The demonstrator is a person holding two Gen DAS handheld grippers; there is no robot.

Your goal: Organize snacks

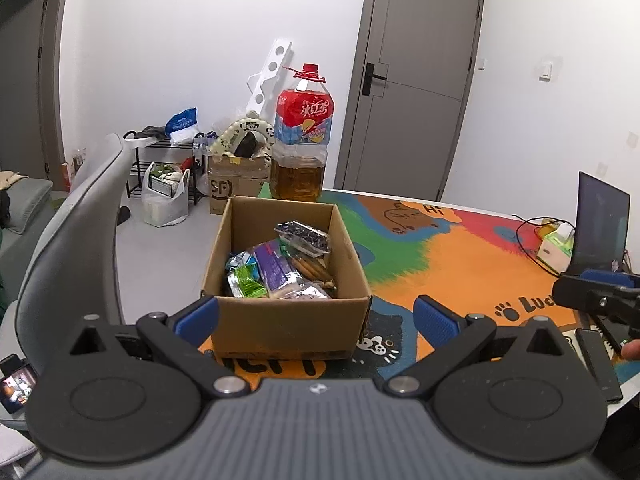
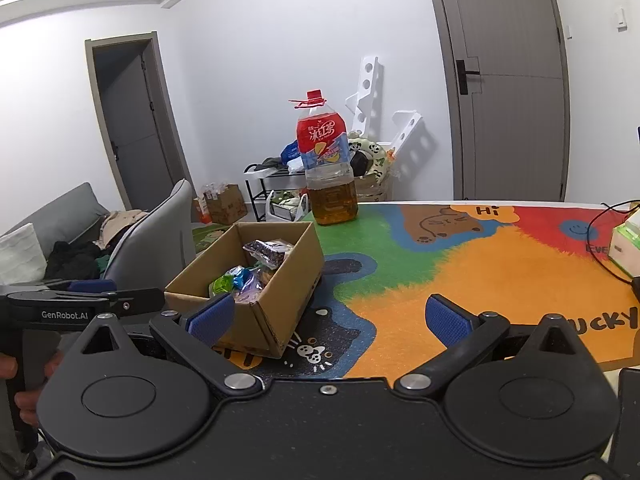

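An open cardboard box [image 1: 288,280] sits near the left edge of the surface [image 1: 460,272], which is covered by a bright cartoon mat in orange, green, blue and red. Inside the box lies a heap of snacks [image 1: 280,268]: a dark patterned packet [image 1: 304,236] leans against the far right wall, a purple packet [image 1: 274,268] lies across the middle, a green packet [image 1: 246,282] rests at the near left, and a clear bag of brown biscuit sticks [image 1: 314,270] lies to the right of the purple one. The left claw [image 1: 316,320] hangs just in front of the box's near wall, its blue-padded fingers [image 1: 198,318] spread wide and holding nothing. The right claw [image 2: 330,316] hovers above the orange part of the mat to the right of the box, its blue pads [image 2: 446,320] likewise wide apart and empty; its left finger overlaps the box's near corner in that view. Behind the box, at the far edge of the surface, stands a large tea bottle [image 1: 300,136] with a red cap and red-and-blue label, holding amber liquid in its lower part. A grey chair [image 1: 76,232] stands just beside the surface on the left. At the right end sit a tissue box [image 1: 556,244], a black cable and the dark screen of a laptop [image 1: 600,220].
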